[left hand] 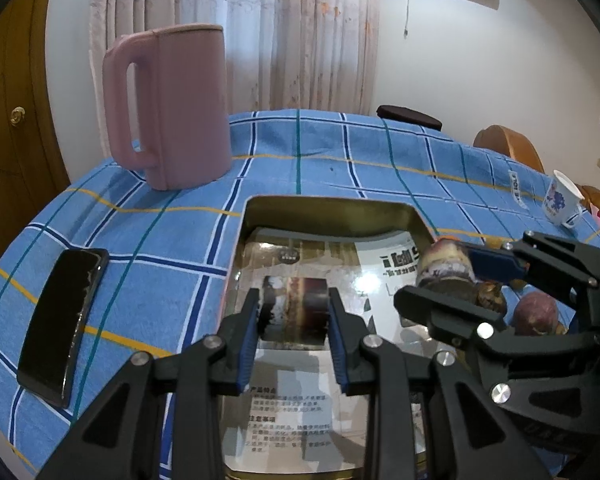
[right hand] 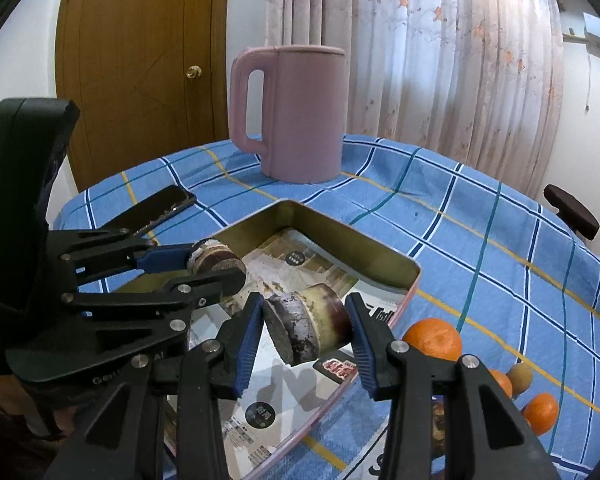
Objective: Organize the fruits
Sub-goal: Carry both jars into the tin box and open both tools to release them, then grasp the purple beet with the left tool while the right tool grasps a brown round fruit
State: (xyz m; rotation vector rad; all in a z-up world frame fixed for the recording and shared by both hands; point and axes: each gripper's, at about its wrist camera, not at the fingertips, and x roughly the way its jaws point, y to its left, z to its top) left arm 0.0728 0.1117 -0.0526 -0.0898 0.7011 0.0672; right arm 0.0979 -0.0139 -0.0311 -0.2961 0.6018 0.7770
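A shallow metal tin (left hand: 332,206) lined with printed paper sits on the blue checked tablecloth; it also shows in the right wrist view (right hand: 364,254). My left gripper (left hand: 294,314) is shut on a short piece of sugarcane (left hand: 296,310) above the tin. My right gripper (right hand: 306,326) is shut on another sugarcane piece (right hand: 308,326) over the tin's right side. Each gripper shows in the other's view: the right one (left hand: 446,276) with its piece (left hand: 444,262), the left one (right hand: 204,268) with its piece (right hand: 216,258).
A pink jug (left hand: 172,104) stands behind the tin. A black phone (left hand: 62,330) lies at the left. Oranges (right hand: 434,338) and a kiwi (right hand: 520,376) lie to the tin's right. A printed cup (left hand: 560,200) stands at the far right.
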